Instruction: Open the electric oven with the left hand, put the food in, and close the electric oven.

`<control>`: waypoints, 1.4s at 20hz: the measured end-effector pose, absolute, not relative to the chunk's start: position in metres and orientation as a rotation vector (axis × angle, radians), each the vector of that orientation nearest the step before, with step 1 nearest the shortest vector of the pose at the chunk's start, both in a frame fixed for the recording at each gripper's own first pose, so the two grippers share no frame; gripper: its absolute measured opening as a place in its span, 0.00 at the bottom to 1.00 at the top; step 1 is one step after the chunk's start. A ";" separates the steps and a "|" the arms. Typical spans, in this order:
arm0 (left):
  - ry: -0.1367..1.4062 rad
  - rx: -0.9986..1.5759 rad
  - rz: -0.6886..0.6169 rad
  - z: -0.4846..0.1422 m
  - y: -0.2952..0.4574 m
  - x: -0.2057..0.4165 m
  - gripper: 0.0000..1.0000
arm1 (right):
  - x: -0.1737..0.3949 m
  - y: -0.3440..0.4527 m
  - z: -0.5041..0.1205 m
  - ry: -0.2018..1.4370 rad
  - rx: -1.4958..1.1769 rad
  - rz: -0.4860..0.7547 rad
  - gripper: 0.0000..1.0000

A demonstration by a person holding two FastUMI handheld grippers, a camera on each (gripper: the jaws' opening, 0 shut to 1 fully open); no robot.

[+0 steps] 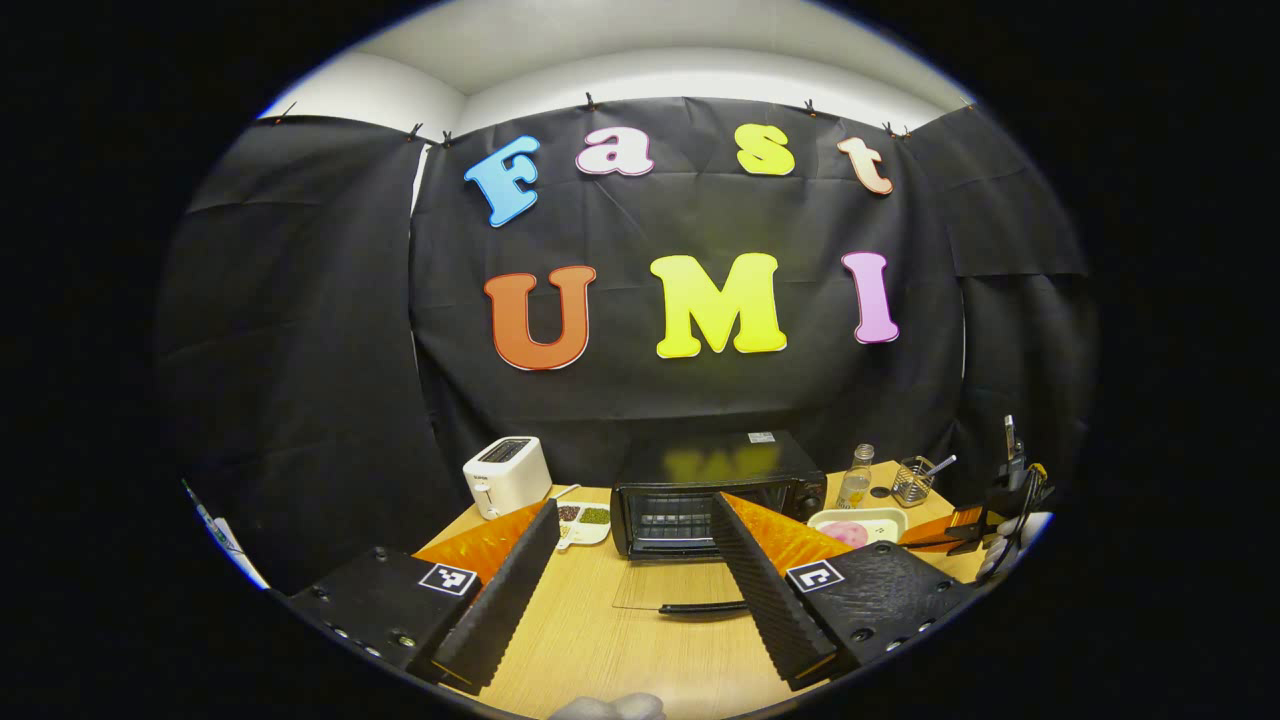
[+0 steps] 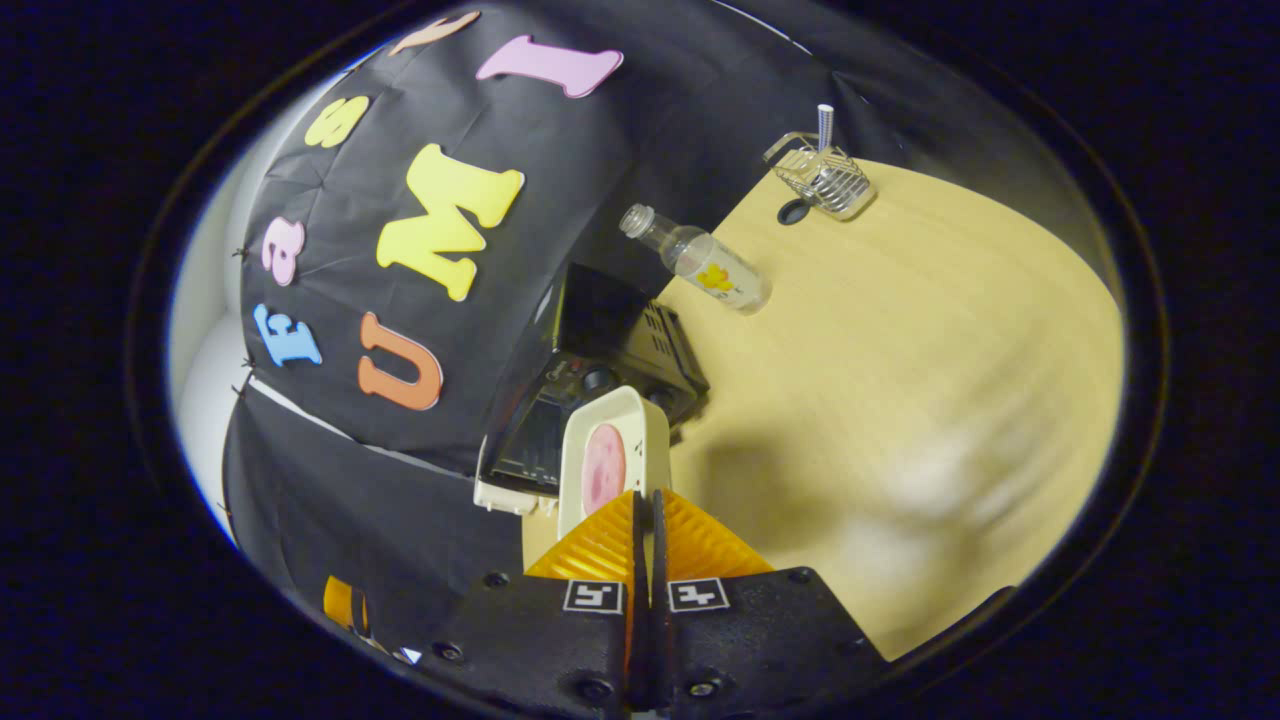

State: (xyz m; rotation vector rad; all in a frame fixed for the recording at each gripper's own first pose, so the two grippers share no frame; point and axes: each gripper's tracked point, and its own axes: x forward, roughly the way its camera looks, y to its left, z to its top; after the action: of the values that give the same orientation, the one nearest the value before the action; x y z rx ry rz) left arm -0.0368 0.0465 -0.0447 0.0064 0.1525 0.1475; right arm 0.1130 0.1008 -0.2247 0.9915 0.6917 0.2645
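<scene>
In the left gripper view, the left gripper (image 1: 632, 590) sits low over a wooden table (image 1: 600, 650), its jaws spread wide and released, holding nothing. Between the two fingers, at twelve o'clock, stands the black electric oven (image 1: 715, 490) against the black cloth wall, its glass door (image 1: 675, 590) folded down flat onto the table with the dark handle nearest the camera. At ten o'clock from the oven stands a white toaster (image 1: 507, 475), with a small white dish of dark and green bits (image 1: 583, 520) just beside the oven's left side. At three o'clock from the oven lies a white tray (image 1: 860, 525) carrying a pink round piece of food (image 1: 843, 532); behind it are a clear bottle (image 1: 855, 477) and a wire basket (image 1: 912, 482). The right gripper (image 1: 960, 535) reaches in from the far right edge.

In the right gripper view, the right gripper's jaws are clenched on the near rim of the white tray, the oven just beyond it
</scene>
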 end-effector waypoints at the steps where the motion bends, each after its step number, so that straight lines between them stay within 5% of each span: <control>1: 0.155 0.015 0.145 -0.047 0.052 -0.037 0.96 | 0.113 0.118 -0.223 0.663 1.007 0.253 0.00; 7: 0.162 0.045 0.163 -0.065 0.088 -0.038 0.96 | 0.121 0.227 -0.263 0.569 1.078 0.121 0.00; 12: 0.189 0.084 0.179 -0.081 0.110 -0.036 0.96 | 0.142 0.299 -0.277 0.546 1.113 0.145 0.04; 28: 0.249 0.053 0.237 -0.108 0.128 0.002 0.97 | 0.291 0.275 -0.281 0.463 1.143 0.091 0.00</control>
State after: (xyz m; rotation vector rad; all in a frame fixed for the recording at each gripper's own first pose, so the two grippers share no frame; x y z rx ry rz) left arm 0.0018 0.1284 -0.1076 0.0528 0.2495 0.2374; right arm 0.2905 0.2755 -0.2814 1.1433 0.4634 0.0907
